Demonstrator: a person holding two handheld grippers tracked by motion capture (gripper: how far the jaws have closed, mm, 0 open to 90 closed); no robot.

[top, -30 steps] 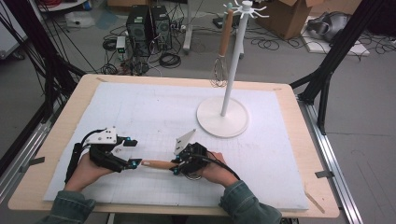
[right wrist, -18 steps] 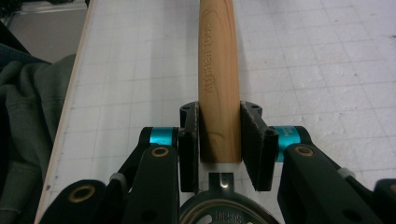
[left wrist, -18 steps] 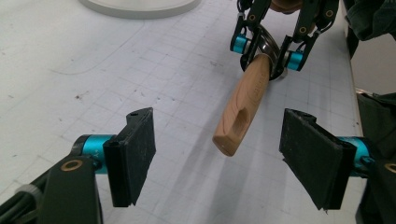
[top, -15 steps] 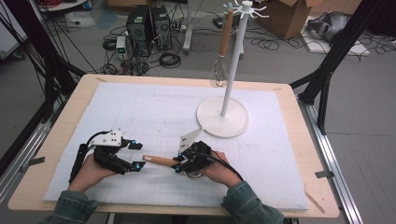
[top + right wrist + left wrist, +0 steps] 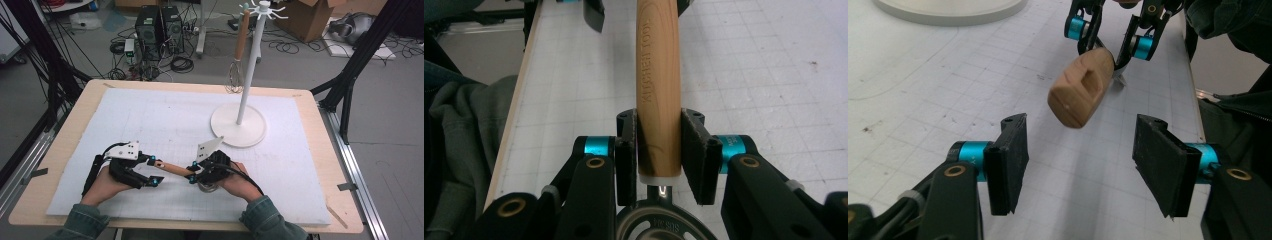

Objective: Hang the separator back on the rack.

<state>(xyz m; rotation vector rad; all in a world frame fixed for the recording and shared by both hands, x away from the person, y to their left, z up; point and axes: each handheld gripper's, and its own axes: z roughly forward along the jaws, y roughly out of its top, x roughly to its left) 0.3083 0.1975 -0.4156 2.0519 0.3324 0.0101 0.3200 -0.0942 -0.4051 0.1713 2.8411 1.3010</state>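
Closing in on the free end of the wooden handle point(image 5: 172, 168), the left gripper point(image 5: 152, 171) at the lower left of the high view has edged toward it over the past second, so that the handle tip now sits at the mouth of its jaws; a hand-over, or a two-handed hold, looks close. In the left gripper view that gripper point(image 5: 1080, 160) stands wide apart, holding nothing, and the rounded handle end point(image 5: 1082, 87) with its hanging slot floats above and between the two black pads point(image 5: 1010, 160), not touching either. The right gripper point(image 5: 659, 150) is clamped on the handle point(image 5: 658, 75) near its metal collar, and has kept that grip throughout. The utensil's head point(image 5: 656, 222) beneath it is probably a strainer or small whisk, though too little shows to tell. A white stand point(image 5: 239, 125) with a whisk point(image 5: 234, 75) hanging on it waits at the upper right of the table point(image 5: 65, 120), well apart from both hands.
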